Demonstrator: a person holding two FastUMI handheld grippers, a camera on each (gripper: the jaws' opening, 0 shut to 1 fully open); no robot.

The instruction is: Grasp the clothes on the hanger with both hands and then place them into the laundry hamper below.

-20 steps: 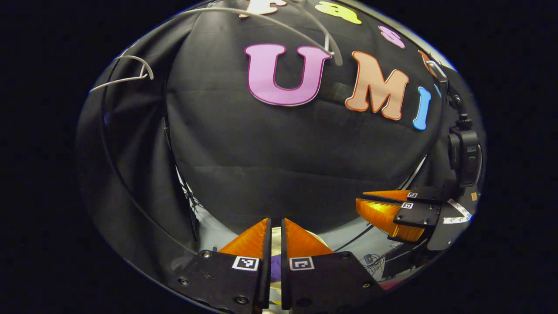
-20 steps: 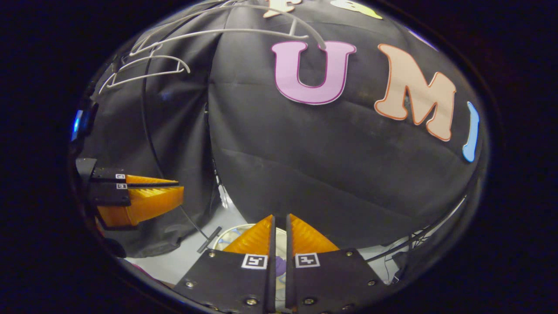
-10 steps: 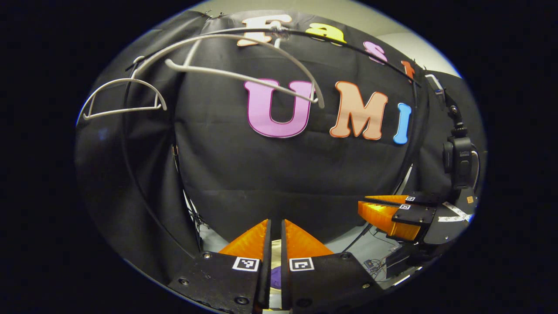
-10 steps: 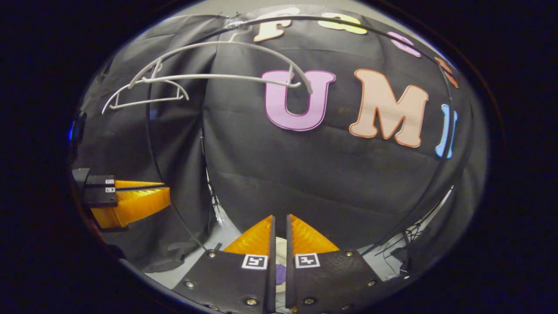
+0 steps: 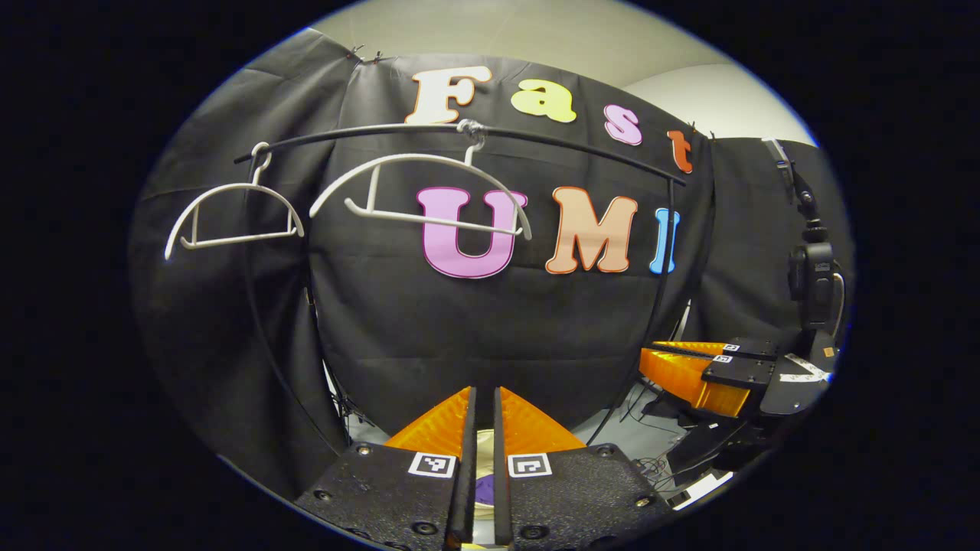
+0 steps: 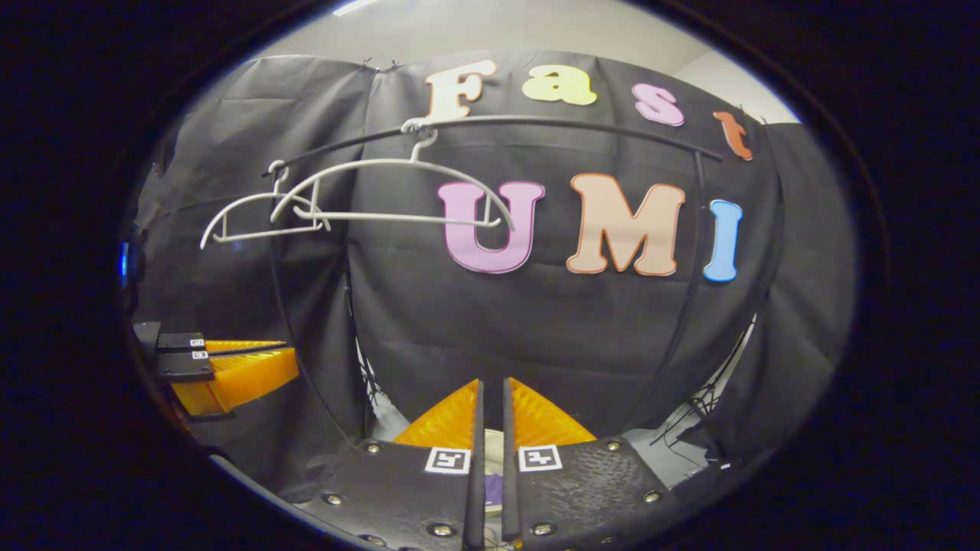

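Below the rail (image 5: 536, 138), both hand-held grippers sit low and pulled away from the hangers. Left hand-held gripper (image 5: 481, 398): fingers nearly together, just a slit of gap, nothing pinched btwn them. Right hand-held gripper (image 6: 490, 390): same, narrow slit, nothing held. In the left gripper view the right one also shows off to the side (image 5: 689, 375), likewise closed up, no cloth in it.

Thru each slit, low under the rail, a pale round rim with a bit of purple inside (image 5: 484, 484) (image 6: 494, 484). Prob the hamper w/ the garment in it, but too little shows to be sure.

Up on the rail: two white hangers. Big hanger (image 5: 421, 195) hooked near mid-rail, small hanger (image 5: 230, 218) hooked toward the rail's left end. Both bare, no clothes on either. Right gripper view agrees: big hanger (image 6: 390, 191) and small hanger (image 6: 253, 218) both stripped, overlapping from that angle.

Judgement on progress: hangers bare, grippers hold nothing, purple item sits low under the rail → task looks basically done, drop-off complete. Left to do: little or nothing; maybe confirm the garment is fully inside the hamper rim, which can't be checked from here. No other clothes seen hanging from the rail.
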